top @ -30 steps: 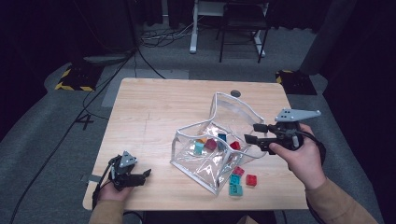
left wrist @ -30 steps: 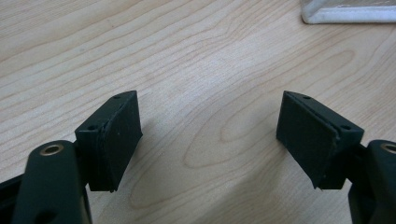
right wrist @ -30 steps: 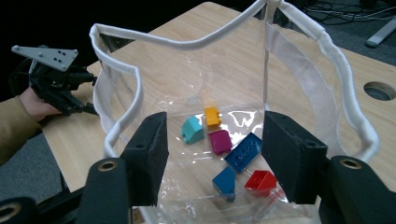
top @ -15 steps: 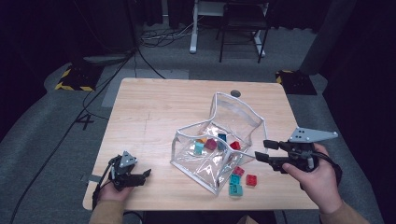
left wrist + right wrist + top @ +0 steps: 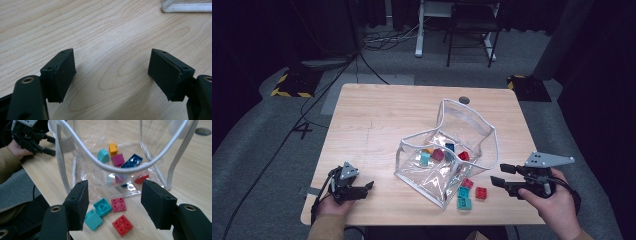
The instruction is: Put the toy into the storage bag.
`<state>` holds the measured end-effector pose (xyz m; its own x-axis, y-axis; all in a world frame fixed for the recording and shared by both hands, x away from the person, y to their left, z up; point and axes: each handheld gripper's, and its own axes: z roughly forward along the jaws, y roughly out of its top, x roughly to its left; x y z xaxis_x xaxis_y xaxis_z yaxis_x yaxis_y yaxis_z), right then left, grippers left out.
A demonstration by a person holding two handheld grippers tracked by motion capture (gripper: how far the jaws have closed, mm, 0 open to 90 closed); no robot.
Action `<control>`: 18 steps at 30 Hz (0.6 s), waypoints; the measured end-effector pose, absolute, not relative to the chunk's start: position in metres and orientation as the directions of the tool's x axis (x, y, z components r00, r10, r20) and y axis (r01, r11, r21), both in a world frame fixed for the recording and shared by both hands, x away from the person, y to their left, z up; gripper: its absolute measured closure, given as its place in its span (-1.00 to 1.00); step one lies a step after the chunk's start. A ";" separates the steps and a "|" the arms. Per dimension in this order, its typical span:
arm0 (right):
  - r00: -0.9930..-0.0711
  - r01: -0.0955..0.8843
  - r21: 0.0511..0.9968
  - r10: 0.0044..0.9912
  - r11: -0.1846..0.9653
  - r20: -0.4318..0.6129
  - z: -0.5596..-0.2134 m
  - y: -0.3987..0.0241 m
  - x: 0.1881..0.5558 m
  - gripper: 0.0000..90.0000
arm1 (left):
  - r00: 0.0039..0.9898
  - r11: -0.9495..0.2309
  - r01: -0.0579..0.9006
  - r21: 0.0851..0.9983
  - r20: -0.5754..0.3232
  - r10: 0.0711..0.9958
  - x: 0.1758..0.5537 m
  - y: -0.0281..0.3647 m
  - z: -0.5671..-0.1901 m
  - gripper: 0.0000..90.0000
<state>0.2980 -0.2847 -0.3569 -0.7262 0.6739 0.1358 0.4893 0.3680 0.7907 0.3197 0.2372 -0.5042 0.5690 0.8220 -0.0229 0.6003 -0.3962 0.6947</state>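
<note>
While the clear bag (image 5: pixel 447 155) blurs the bricks inside it, the right claw (image 5: pixel 502 175) hovers level, jaws apart and just widened, empty, near the red brick (image 5: pixel 122 225) on the worktop (image 5: pixel 377 125); the left claw (image 5: pixel 364 189) rests open.

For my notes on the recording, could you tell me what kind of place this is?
Probably a lab or recording studio, not a home. A single wooden table stands on grey carpet amid dark surroundings, cables trail over the floor, and yellow-black hazard tape marks a base at the left.

Dim, dark surroundings; the table (image 5: pixel 377 120) is evenly lit, soft shadows, slight blur.
</note>
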 end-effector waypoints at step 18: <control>-0.696 0.573 0.722 0.695 0.387 0.180 -0.427 -0.283 0.307 -0.23 | 0.569 -0.396 0.600 0.695 -0.023 0.822 0.320 0.237 -0.504 -0.50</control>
